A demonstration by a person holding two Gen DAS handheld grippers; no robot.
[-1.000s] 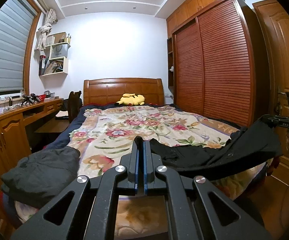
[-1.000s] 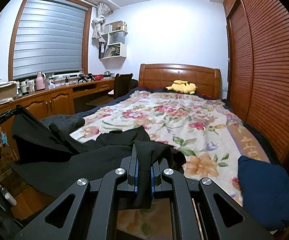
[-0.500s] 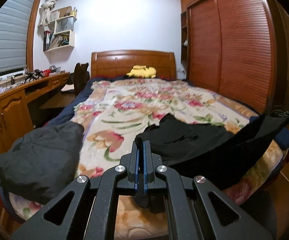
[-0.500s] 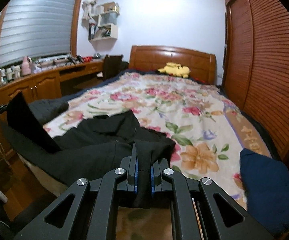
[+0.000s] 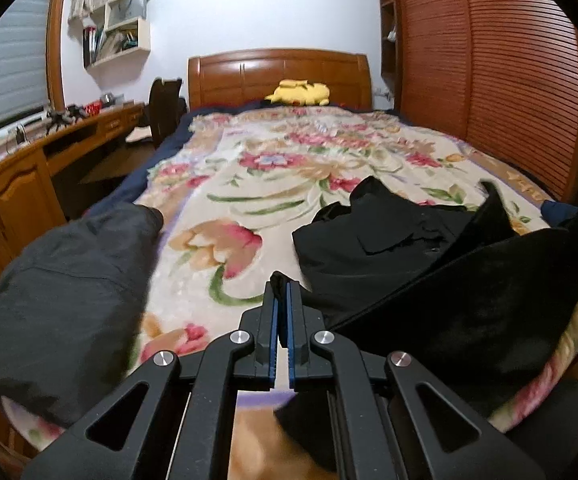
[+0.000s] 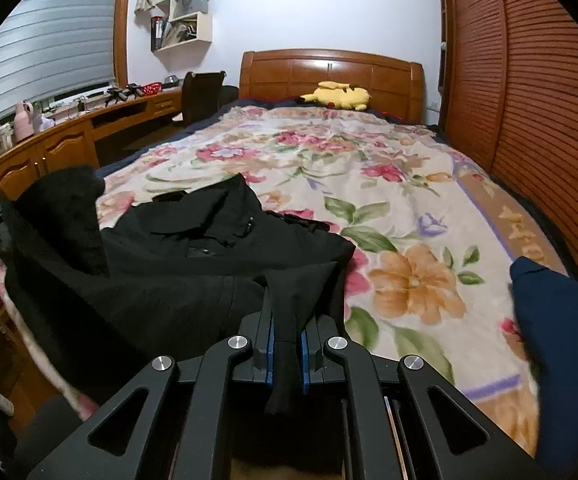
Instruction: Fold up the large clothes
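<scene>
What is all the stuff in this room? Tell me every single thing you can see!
black garment: one, black, foot of the bed, partly off its edge
grey garment: one, dark grey, bed's near left corner
blue garment: one, navy, bed's near right corner
floral blanket: one, cream with flowers, covering the bed
plush toy: one, yellow, by the headboard
headboard: one, brown wood
wardrobe: one, reddish slatted doors, right
desk: one, wood, left, cluttered
chair: one, dark, at the desk
wall shelf: one, white
left tool: shut on black garment
right tool: shut on black garment
</scene>
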